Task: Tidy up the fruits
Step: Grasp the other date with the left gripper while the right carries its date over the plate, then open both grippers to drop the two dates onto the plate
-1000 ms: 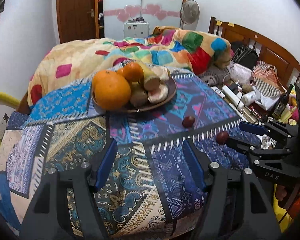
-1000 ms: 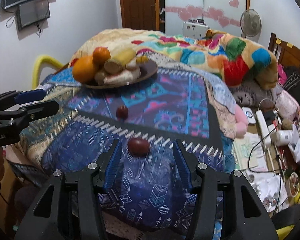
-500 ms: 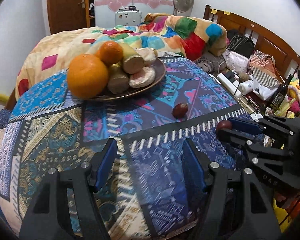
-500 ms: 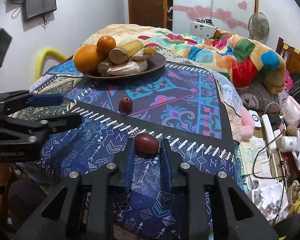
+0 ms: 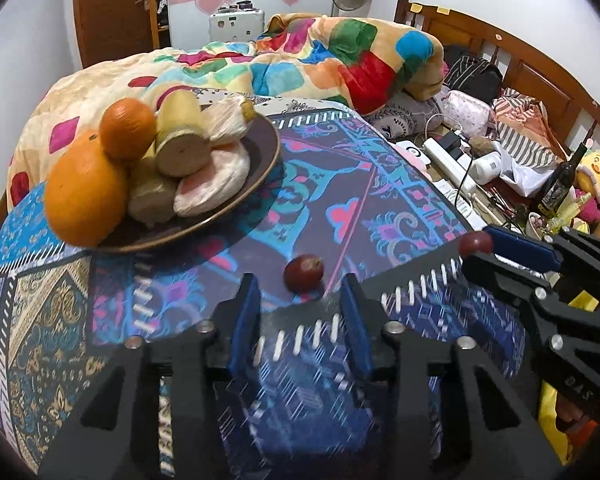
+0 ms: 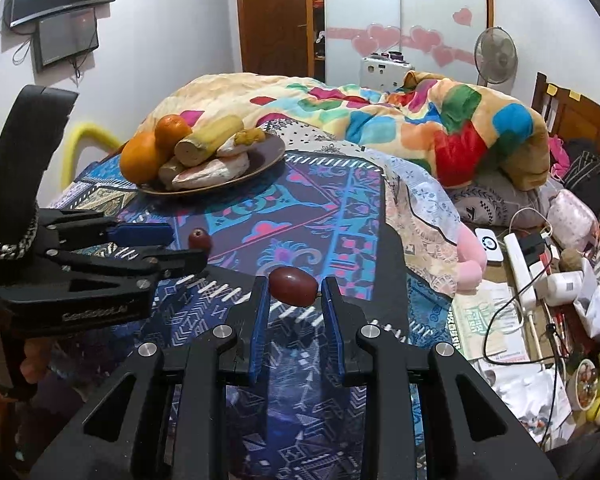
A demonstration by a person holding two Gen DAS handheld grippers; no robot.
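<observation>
My right gripper [image 6: 294, 294] is shut on a dark red oval fruit [image 6: 293, 286] and holds it just above the patterned cloth; it also shows in the left wrist view [image 5: 476, 245]. My left gripper [image 5: 298, 292] is open, its fingers either side of a second small red fruit [image 5: 303, 273] lying on the cloth, also seen in the right wrist view [image 6: 200, 239]. A brown plate [image 5: 260, 168] at the back left holds two oranges [image 5: 85, 188], a banana piece and pale wrapped items.
The round table wears a blue patterned cloth [image 5: 380, 208]. Behind it lies a bed with a colourful quilt [image 6: 380, 120]. To the right are cables, a power strip [image 6: 524, 264], a bottle [image 5: 556, 188] and clutter. A yellow chair [image 6: 88, 136] stands left.
My right gripper closed on the oval fruit and lifted it slightly. My left gripper moved forward and right until its fingers flank the other red fruit, narrowing a little.
</observation>
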